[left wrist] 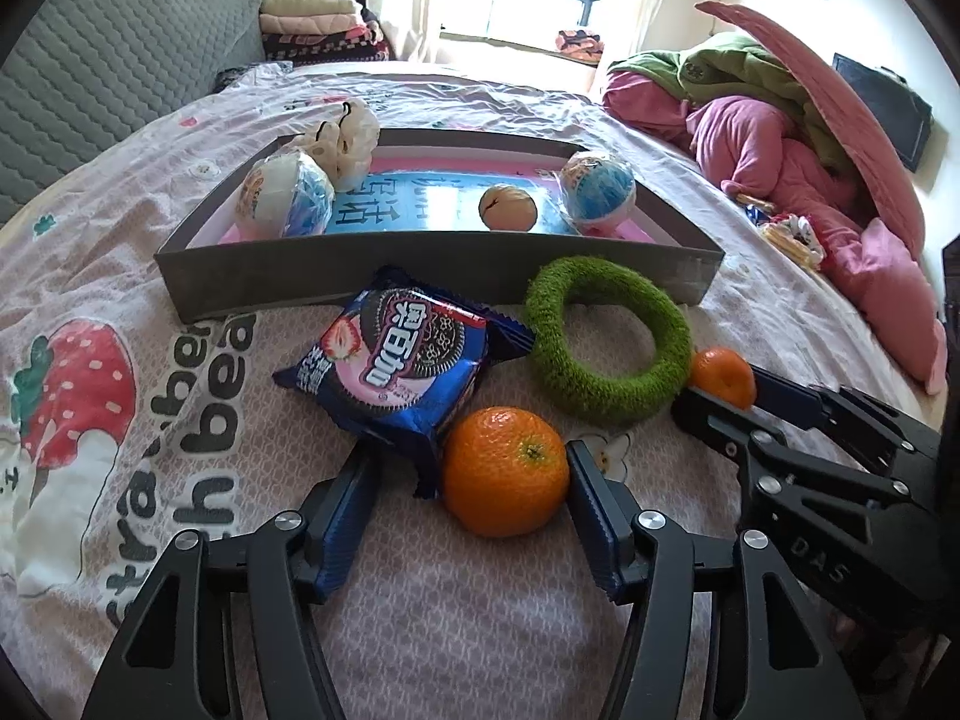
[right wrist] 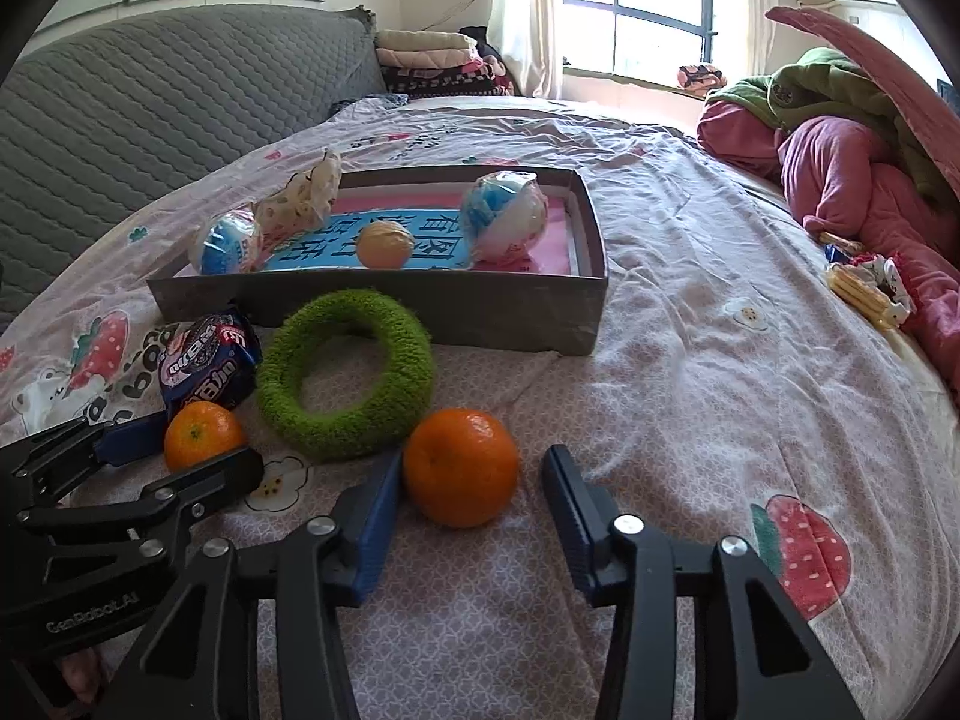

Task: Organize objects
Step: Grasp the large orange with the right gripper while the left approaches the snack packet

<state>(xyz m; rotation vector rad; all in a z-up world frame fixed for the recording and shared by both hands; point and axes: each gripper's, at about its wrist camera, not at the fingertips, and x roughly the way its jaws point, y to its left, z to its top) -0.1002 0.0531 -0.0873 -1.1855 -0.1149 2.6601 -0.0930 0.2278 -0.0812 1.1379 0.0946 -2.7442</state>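
Two oranges lie on the bedsheet in front of a grey box. My left gripper is open around one orange, which touches its right finger; this orange also shows in the right wrist view. My right gripper is open around the other orange, which touches its left finger. A green fuzzy ring lies between the oranges and the box. A blue Oreo packet lies left of the ring.
The box holds two wrapped blue-white balls, a tan ball and a cream pouch. Pink and green bedding is piled at the right. A grey headboard stands at the left.
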